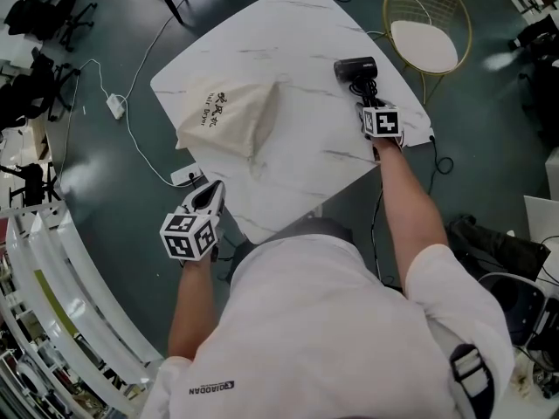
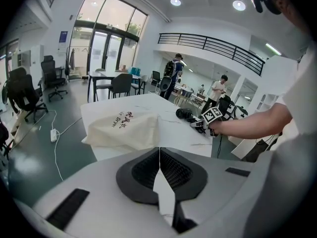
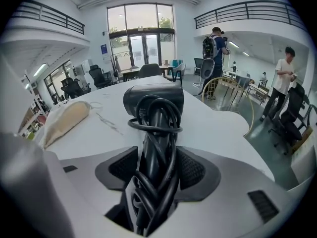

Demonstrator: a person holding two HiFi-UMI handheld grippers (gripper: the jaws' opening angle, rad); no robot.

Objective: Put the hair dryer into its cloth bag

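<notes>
The black hair dryer [image 1: 355, 68] lies near the far right edge of the white marble table [image 1: 297, 24], its cord wound round the handle. My right gripper [image 1: 367, 103] is closed on that handle and cord; in the right gripper view the pads press both sides of the hair dryer [image 3: 153, 100] at my right gripper [image 3: 156, 170]. The cream cloth bag [image 1: 229, 116] with dark lettering lies flat at the table's left. My left gripper [image 1: 212, 190] is shut and empty, held off the table's near left corner, pointing toward the cloth bag [image 2: 126, 125].
A gold wire chair [image 1: 425, 37] with a white seat stands beyond the table's right side. A power strip [image 1: 115, 106] and white cable lie on the floor at left. A dark bag [image 1: 489, 247] sits on the floor at right. People stand in the background.
</notes>
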